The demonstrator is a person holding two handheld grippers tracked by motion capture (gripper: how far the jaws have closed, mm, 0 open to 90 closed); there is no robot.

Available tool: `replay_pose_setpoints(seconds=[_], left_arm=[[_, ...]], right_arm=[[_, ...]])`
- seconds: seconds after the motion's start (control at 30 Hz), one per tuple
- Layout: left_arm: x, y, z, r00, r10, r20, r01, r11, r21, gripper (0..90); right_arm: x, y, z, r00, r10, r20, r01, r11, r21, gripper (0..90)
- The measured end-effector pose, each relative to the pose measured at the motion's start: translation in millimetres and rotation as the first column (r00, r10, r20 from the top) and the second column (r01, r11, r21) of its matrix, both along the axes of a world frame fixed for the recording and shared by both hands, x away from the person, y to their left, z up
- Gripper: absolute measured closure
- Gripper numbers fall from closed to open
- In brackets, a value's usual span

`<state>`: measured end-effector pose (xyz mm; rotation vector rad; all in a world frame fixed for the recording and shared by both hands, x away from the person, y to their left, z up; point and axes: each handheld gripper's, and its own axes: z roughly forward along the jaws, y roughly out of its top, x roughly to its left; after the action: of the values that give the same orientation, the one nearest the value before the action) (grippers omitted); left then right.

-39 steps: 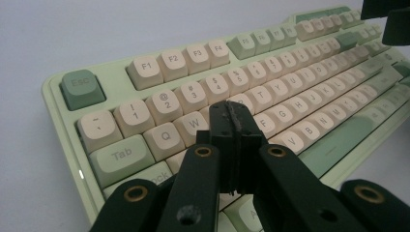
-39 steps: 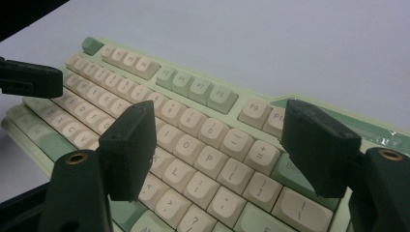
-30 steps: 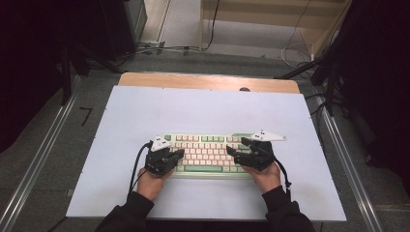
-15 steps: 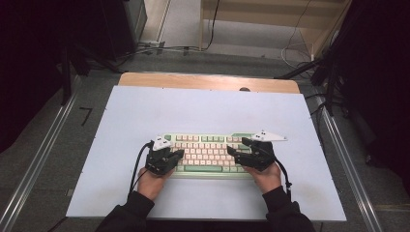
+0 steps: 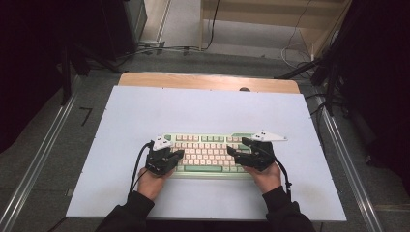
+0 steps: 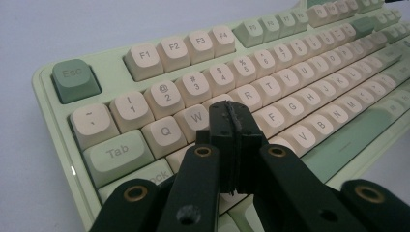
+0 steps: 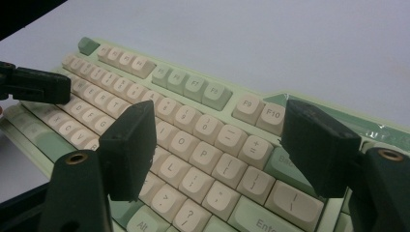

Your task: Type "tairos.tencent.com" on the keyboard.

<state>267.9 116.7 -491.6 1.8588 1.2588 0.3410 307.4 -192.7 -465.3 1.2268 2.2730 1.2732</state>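
Both hands forward, one tool each, left closed, right spread.

The left hand (image 5: 151, 180) and right hand (image 5: 265, 176) entered from the near edge in dark sleeves, each gripping a tool and angled inward toward the other. The left tool (image 6: 231, 113) had its jaws pressed together, pads meeting with no gap, tips pointed down and forward. The right tool (image 7: 220, 140) had its jaws set wide apart with nothing between them. A cable trailed back from each tool along the forearm.
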Motion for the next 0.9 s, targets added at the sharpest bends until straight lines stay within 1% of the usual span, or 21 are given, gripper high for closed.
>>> replay_pose_setpoints(seconds=[0.27,0.33,0.43,0.47,0.53,0.57,0.6,0.63,0.67,0.7,0.77,0.8,0.9], left_arm=[[0.4,-0.4,-0.4,1.0000,-0.003,-0.003,0.003,1.0000,0.002,89.7],[1.0,-1.0,-1.6,0.9999,-0.004,-0.015,0.004,0.9999,0.011,90.0],[0.7,-0.4,-1.2,0.9999,-0.008,-0.011,0.008,1.0000,0.001,90.0],[0.0,0.2,-0.3,1.0000,-0.008,-0.005,0.008,0.9999,-0.015,90.0],[-0.8,1.4,2.2,0.9999,-0.012,0.007,0.013,0.9989,-0.045,85.3],[-1.5,2.6,3.7,0.9997,-0.013,0.019,0.014,0.9984,-0.054,80.4],[-2.3,3.0,5.1,0.9993,-0.006,0.037,0.009,0.9980,-0.063,73.8],[-3.0,3.4,6.8,0.9985,-0.004,0.055,0.008,0.9977,-0.067,65.3],[-3.8,3.6,8.8,0.9974,0.004,0.071,0.000,0.9978,-0.066,58.8],[-4.8,4.1,11.3,0.9956,0.016,0.093,-0.009,0.9974,-0.071,52.8],[-5.8,4.3,14.1,0.9922,0.040,0.118,-0.032,0.9972,-0.067,40.9],[-6.4,4.7,15.4,0.9899,0.053,0.131,-0.045,0.9972,-0.059,38.4],[-6.2,5.7,15.9,0.9888,0.064,0.135,-0.057,0.9970,-0.051,34.8]], right_arm=[[-0.1,0.4,-0.2,1.0000,0.002,0.000,-0.002,1.000,-0.001,26.9],[-0.1,0.4,-0.3,1.0000,0.002,0.000,-0.002,1.000,-0.001,27.0],[-0.1,0.6,-0.5,1.0000,0.002,-0.001,-0.002,1.000,-0.003,27.0],[-0.2,0.6,-0.5,1.0000,0.002,-0.001,-0.002,1.000,-0.002,27.0],[-0.2,0.5,-0.2,1.0000,0.002,0.001,-0.002,1.000,-0.001,27.1],[-0.4,0.3,0.0,1.0000,0.000,0.001,0.000,1.000,0.001,27.2],[-0.4,0.1,0.1,1.0000,-0.001,0.001,0.001,1.000,0.002,27.2],[-0.4,-0.1,0.2,1.0000,-0.002,0.001,0.002,1.000,0.003,27.3],[-0.2,-0.4,0.3,1.0000,-0.002,0.001,0.002,1.000,0.003,27.4],[-0.1,-0.7,0.3,1.0000,-0.002,0.001,0.002,1.000,0.004,27.5],[-0.1,-0.9,0.4,1.0000,-0.003,0.001,0.003,1.000,0.004,27.5],[-0.2,-1.0,0.4,1.0000,-0.003,0.002,0.003,1.000,0.004,27.5],[-0.7,-0.3,0.3,1.0000,-0.004,0.002,0.004,1.000,0.005,27.8]])
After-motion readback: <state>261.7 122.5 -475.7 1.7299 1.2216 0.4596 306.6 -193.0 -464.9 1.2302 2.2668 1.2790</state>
